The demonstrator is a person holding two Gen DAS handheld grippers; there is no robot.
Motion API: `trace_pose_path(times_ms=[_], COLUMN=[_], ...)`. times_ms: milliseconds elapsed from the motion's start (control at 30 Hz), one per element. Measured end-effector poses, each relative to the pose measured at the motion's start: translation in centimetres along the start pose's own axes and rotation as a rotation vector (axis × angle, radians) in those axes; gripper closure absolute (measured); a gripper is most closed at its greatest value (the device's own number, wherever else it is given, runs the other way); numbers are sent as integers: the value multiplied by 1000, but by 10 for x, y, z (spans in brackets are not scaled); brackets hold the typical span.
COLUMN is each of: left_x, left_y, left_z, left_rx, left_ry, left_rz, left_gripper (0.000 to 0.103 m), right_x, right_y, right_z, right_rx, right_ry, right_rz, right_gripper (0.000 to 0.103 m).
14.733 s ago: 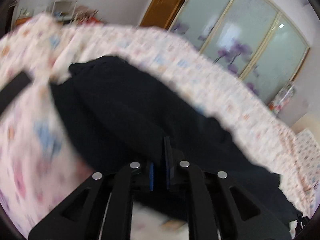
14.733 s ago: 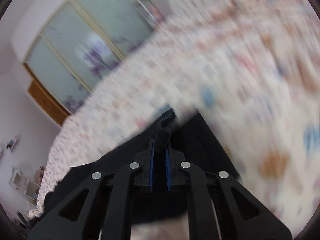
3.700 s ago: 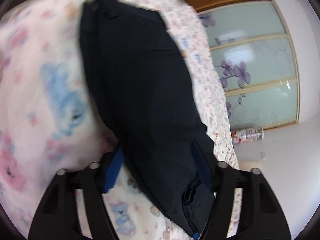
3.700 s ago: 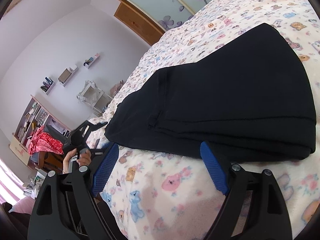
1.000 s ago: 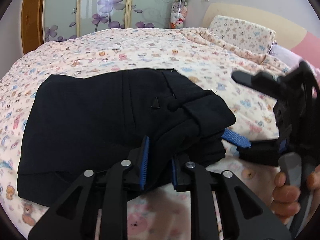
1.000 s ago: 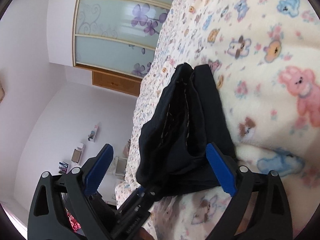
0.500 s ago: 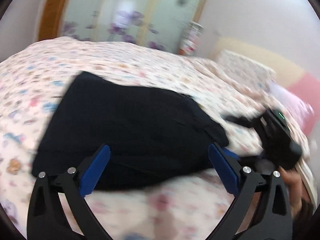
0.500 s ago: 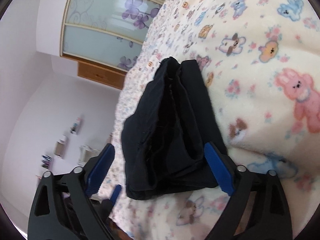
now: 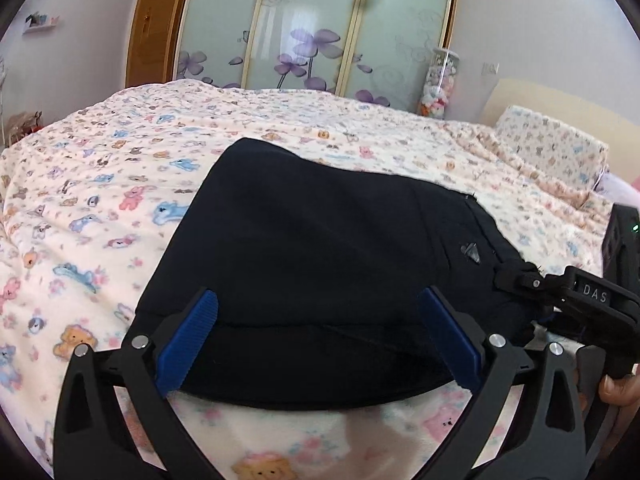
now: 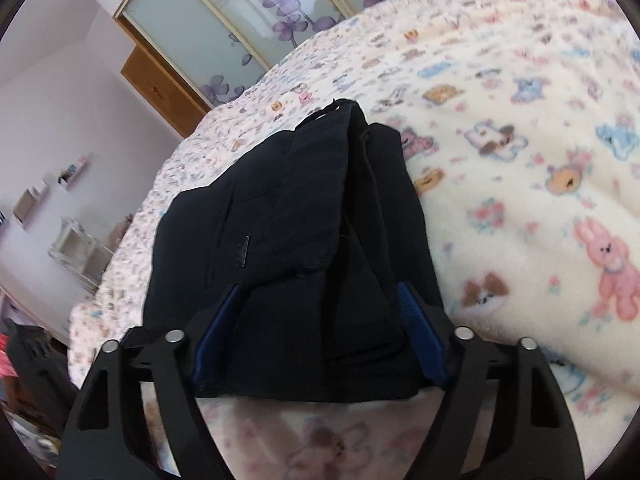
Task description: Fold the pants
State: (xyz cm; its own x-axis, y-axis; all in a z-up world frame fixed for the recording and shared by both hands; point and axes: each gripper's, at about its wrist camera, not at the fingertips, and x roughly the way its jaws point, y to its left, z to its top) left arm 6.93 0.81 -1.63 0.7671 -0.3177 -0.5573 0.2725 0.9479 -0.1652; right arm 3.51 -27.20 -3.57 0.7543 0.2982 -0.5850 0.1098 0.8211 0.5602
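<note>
The dark navy pants (image 9: 320, 248) lie folded into a compact stack on the bed's animal-print blanket (image 9: 100, 184). My left gripper (image 9: 318, 340) is open, its blue pads straddling the near folded edge of the pants. The right gripper shows at the right edge of the left wrist view (image 9: 560, 292), at the stack's open end. In the right wrist view the pants (image 10: 288, 232) fill the middle, layers showing at the end. My right gripper (image 10: 318, 336) is open, its pads on either side of the stack's near end.
A pillow (image 9: 552, 148) lies at the head of the bed on the right. Sliding glass wardrobe doors (image 9: 316, 28) and a wooden door (image 9: 152, 28) stand behind the bed. Shelves and a small rack (image 10: 76, 252) line the left wall.
My left gripper was shut on the pants' edge a second ago; it has let go, opened wide and pulled back. My right gripper stayed open and closed in around the stack's end.
</note>
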Motion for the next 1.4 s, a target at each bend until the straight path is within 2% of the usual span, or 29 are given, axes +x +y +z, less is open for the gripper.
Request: trace_pose_path(times_ms=[200, 233, 267, 367, 567, 600, 633, 667, 800, 933, 1000, 1033, 1067, 1267, 1333, 1400], left_x=[4, 4, 4, 5, 7, 7, 7, 7, 0, -2, -1, -1, -1, 0, 0, 0], left_y=[-12, -12, -11, -9, -10, -9, -8, -6, 2, 14, 18, 21, 22, 19, 19, 19], left_z=[-5, -5, -5, -6, -5, -5, -5, -5, -3, -2, -1, -1, 0, -1, -1, -1], left_rx=[64, 65, 63, 56, 61, 57, 51, 42, -4, -62, -89, -103, -109, -95, -96, -100], left_ry=[22, 22, 24, 27, 35, 35, 36, 35, 1, -6, -1, -1, -1, 6, 6, 6], left_rz=[73, 72, 67, 62, 68, 66, 67, 65, 29, 17, 11, 7, 4, 16, 16, 15], left_gripper=[2, 2, 2, 2, 2, 2, 2, 2, 2, 2, 2, 2, 2, 2, 2, 2], right_x=[-15, -21, -27, -32, -37, -39, -42, -44, -43, -33, -31, -29, -26, -6, -3, -5], right_y=[9, 13, 17, 20, 19, 20, 19, 17, 18, 15, 12, 12, 12, 6, 6, 9], right_z=[0, 1, 2, 6, 5, 5, 5, 5, 3, 3, 3, 3, 3, -2, -3, -5], right_rx=[-49, -68, -82, -84, -69, -69, -65, -54, -66, -68, -65, -71, -74, -70, -72, -104], right_ry=[-72, -100, -126, -151, -160, -170, -175, -179, -167, -105, -89, -74, -64, 17, 33, 49], right_rz=[63, 82, 98, 130, 165, 171, 188, 215, 191, 85, 30, 2, -6, -28, -40, -49], right_gripper=[48, 60, 63, 69, 73, 75, 89, 90, 90, 87, 74, 61, 55, 37, 37, 42])
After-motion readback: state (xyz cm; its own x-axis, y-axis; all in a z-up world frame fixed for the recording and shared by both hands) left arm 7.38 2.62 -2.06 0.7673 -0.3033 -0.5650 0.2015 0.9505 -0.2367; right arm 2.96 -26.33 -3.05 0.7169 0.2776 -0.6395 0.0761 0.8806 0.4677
